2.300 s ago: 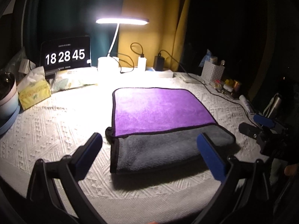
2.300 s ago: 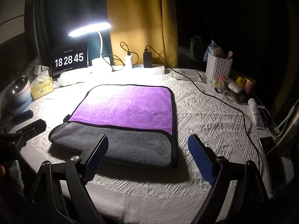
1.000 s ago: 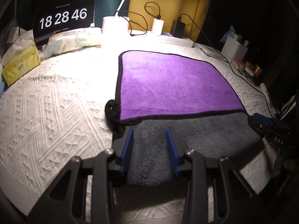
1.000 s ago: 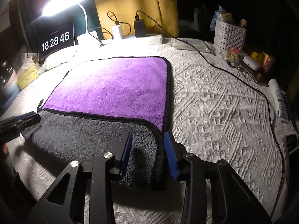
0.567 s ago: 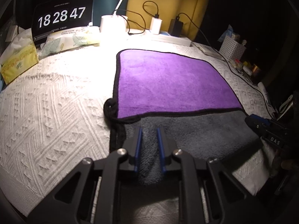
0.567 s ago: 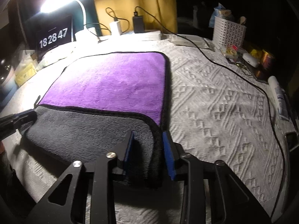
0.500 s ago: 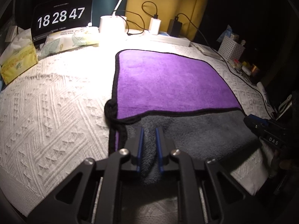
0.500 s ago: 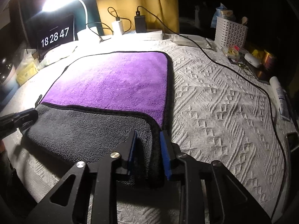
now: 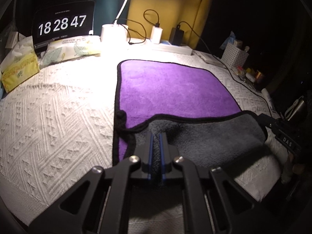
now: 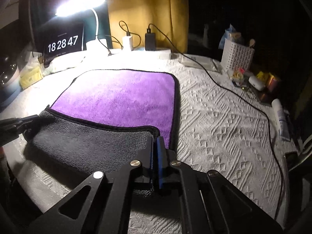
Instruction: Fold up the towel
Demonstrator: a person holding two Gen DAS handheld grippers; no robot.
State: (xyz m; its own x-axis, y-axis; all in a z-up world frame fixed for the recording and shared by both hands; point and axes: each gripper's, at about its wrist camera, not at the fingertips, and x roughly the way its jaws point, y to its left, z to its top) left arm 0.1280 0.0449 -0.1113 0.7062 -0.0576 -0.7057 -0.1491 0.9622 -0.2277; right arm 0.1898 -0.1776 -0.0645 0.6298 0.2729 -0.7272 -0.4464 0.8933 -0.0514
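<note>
Two blue-padded fingers (image 9: 149,146) of the left gripper (image 9: 155,138) are pressed together on a pinch of the grey flap at the near left corner of the towel (image 9: 171,89). The right gripper (image 10: 155,141) likewise has its two fingers (image 10: 160,150) clamped on the flap's near right corner, beside the black piping.

There is one towel, purple on top and grey underneath, lying flat in the middle of a white textured bedspread (image 9: 58,120). Its near edge is turned back as a grey band. From the left wrist view, the purple panel runs toward 12 o'clock, and the right gripper sits at 3 o'clock on the flap's far end.

Bare bedspread lies wide open at 9 o'clock of the towel and again at 3 o'clock, where one black cable (image 10: 243,99) crosses it.

Along the far edge, from 10 to 2 o'clock: one clock display (image 9: 62,25) reading 18 28 47, one yellow tissue box (image 9: 19,70), one wipes pack (image 9: 72,49), one lit desk lamp (image 10: 81,5), two chargers (image 10: 127,42), one white basket (image 10: 237,57). One tube (image 10: 279,115) lies near the right edge.
</note>
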